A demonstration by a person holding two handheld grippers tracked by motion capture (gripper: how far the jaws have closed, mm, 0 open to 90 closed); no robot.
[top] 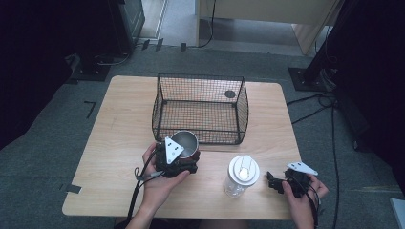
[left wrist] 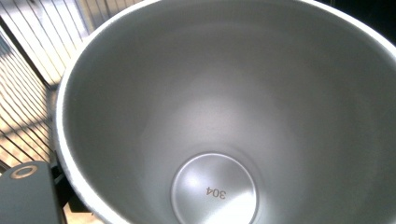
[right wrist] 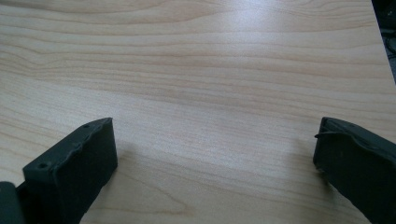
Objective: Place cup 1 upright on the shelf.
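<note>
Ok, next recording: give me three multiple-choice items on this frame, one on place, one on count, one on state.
1. Where is the steel cup?
A. inside the wire basket
B. at the left gripper, just in front of the basket
C. beside the right gripper

2. How many things lie inside the basket?
A. none
B. one
C. two

3. The right gripper's jaws are:
A. shut on the lidded plastic bottle
B. shut, empty
C. open, empty

Key: B, the high view shows it there; A, its mesh floor is bare; C, bare tabletop lies between them.
</note>
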